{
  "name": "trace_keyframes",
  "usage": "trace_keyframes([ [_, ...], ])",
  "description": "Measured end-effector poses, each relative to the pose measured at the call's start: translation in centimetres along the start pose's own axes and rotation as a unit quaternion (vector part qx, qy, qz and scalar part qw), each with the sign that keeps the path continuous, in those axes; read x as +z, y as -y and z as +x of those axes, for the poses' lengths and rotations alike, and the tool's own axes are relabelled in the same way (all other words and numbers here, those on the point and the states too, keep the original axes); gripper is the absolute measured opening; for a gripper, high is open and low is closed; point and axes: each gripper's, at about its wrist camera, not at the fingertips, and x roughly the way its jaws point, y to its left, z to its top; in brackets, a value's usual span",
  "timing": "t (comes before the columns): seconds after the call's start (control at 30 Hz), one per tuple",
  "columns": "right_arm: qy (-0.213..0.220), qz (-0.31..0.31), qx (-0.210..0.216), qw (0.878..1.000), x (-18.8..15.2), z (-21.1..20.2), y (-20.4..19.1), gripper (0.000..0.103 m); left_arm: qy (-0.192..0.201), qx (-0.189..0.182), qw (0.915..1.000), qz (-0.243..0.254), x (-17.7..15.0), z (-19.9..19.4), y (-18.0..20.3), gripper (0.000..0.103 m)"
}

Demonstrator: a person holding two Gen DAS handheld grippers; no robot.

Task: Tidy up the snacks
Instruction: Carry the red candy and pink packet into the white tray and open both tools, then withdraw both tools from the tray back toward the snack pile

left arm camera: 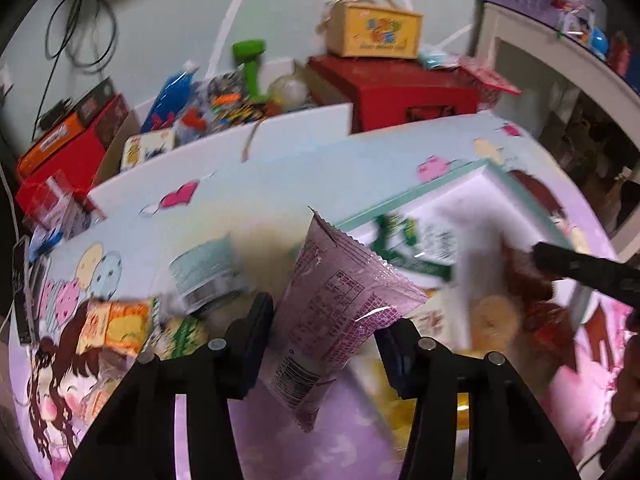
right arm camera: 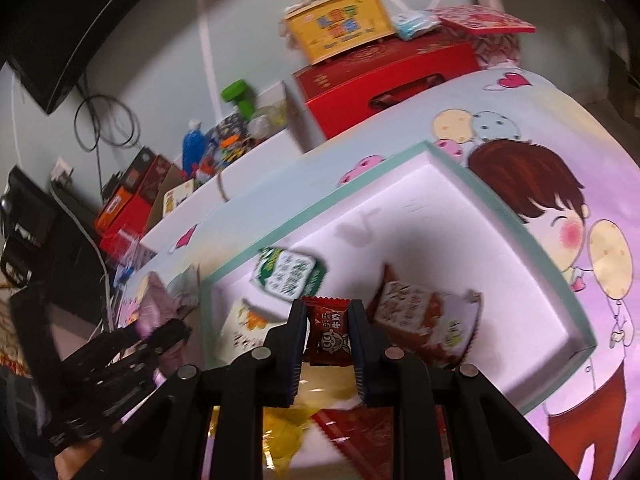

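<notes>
A: Left wrist view. The left gripper (left arm camera: 324,340) pinches the pink packet (left arm camera: 340,312), lifted just beside the box (left arm camera: 400,204). Handling?

B: Probably light, crinkly, slippery film; a mid-body hold suits it.

A: Right wrist view?

B: The right gripper (right arm camera: 329,330) clamps the red candy (right arm camera: 329,330) above the box (right arm camera: 520,236); small, stiff, probably light.

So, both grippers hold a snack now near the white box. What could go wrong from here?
1. The left gripper holds the pink packet only near its lower part. The packet stands tilted, so it may swing or slip out.
2. The right gripper pinches a small red candy by a thin wrapper, which could slide free before it reaches the white box.
3. The two grippers are close together, so they may bump.
</notes>
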Motion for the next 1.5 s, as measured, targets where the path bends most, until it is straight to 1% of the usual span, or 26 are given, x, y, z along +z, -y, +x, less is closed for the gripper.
trace_keyframes([
  [0.17, 0.016, 0.025, -0.016, 0.999, 0.6, -0.6, 2.3, 0.023, -0.008, -0.041, 0.9987, 0.028, 1.7, 0.7, 3.8, 0.052],
  [0.3, 0.028, 0.04, -0.029, 0.998, 1.0, -1.0, 3.7, 0.023, -0.018, -0.042, 0.9973, 0.058, 2.7, 1.8, 6.8, 0.052],
  [0.43, 0.029, 0.047, -0.033, 0.998, 1.1, -0.9, 4.4, 0.023, -0.023, -0.051, 0.9967, 0.059, 3.1, 2.4, 8.0, 0.054],
  [0.47, 0.029, 0.047, -0.034, 0.998, 1.1, -0.9, 4.5, 0.023, -0.024, -0.049, 0.9968, 0.059, 3.1, 2.3, 8.2, 0.057],
  [0.5, 0.029, 0.047, -0.035, 0.998, 1.2, -0.9, 4.5, 0.023, -0.025, -0.045, 0.9969, 0.059, 3.1, 2.3, 8.2, 0.062],
  [0.57, 0.028, 0.047, -0.037, 0.998, 1.2, -0.9, 4.6, 0.024, -0.025, -0.041, 0.9972, 0.057, 2.8, 2.2, 8.0, 0.064],
  [0.67, 0.027, 0.044, -0.042, 0.998, 1.1, -0.9, 4.4, 0.025, -0.025, -0.033, 0.9983, 0.041, 2.4, 1.8, 7.2, 0.066],
  [0.7, 0.026, 0.042, -0.045, 0.998, 1.1, -0.9, 4.3, 0.025, -0.025, -0.029, 0.9986, 0.035, 2.3, 1.7, 6.9, 0.07],
  [0.77, 0.024, 0.038, -0.048, 0.998, 1.1, -0.8, 4.2, 0.025, -0.023, -0.02, 0.9993, 0.023, 2.0, 1.5, 6.2, 0.073],
  [0.87, 0.021, 0.032, -0.057, 0.998, 1.0, -0.7, 4.0, 0.026, -0.022, -0.012, 0.9997, 0.003, 1.5, 1.2, 4.9, 0.074],
  [0.9, 0.02, 0.03, -0.06, 0.998, 1.0, -0.6, 3.9, 0.029, -0.021, -0.009, 0.9997, -0.002, 1.3, 1.1, 4.5, 0.077],
  [0.93, 0.019, 0.028, -0.065, 0.997, 1.0, -0.6, 3.8, 0.043, -0.021, -0.003, 0.9998, -0.008, 1.2, 1.1, 4.1, 0.081],
  [0.97, 0.017, 0.026, -0.07, 0.997, 1.0, -0.5, 3.7, 0.064, -0.019, 0.002, 0.9997, -0.013, 1.1, 1.1, 3.7, 0.086],
  [1.0, 0.016, 0.023, -0.077, 0.997, 0.9, -0.4, 3.6, 0.071, -0.018, 0.006, 0.9997, -0.017, 1.0, 1.1, 3.4, 0.087],
  [1.03, 0.017, 0.021, -0.082, 0.996, 0.9, -0.3, 3.5, 0.075, -0.017, 0.013, 0.9995, -0.024, 0.9, 1.1, 2.9, 0.087],
  [1.1, 0.014, 0.011, -0.09, 0.996, 0.9, -0.1, 3.2, 0.076, -0.017, 0.023, 0.999, -0.035, 0.8, 1.1, 2.1, 0.088],
  [1.13, 0.012, 0.008, -0.091, 0.996, 0.8, 0.0, 3.0, 0.078, -0.016, 0.028, 0.9985, -0.043, 0.7, 1.1, 1.6, 0.09],
  [1.17, 0.01, 0.004, -0.092, 0.996, 0.8, 0.1, 2.8, 0.083, -0.015, 0.033, 0.998, -0.052, 0.6, 1.1, 1.1, 0.095],
  [1.2, 0.011, -0.001, -0.096, 0.995, 0.8, 0.2, 2.6, 0.087, -0.014, 0.037, 0.9974, -0.06, 0.5, 1.1, 0.7, 0.097],
  [1.27, 0.014, -0.008, -0.102, 0.995, 0.7, 0.2, 2.3, 0.1, -0.012, 0.041, 0.996, -0.079, 0.2, 1.1, -0.2, 0.097],
  [1.3, 0.016, -0.013, -0.104, 0.994, 0.6, 0.2, 2.1, 0.103, -0.011, 0.042, 0.9953, -0.086, 0.1, 1.1, -0.6, 0.097],
  [1.5, 0.022, -0.032, -0.107, 0.994, 0.4, 0.1, 1.1, 0.103, -0.008, 0.053, 0.9934, -0.101, -0.7, 0.7, -1.4, 0.098],
])
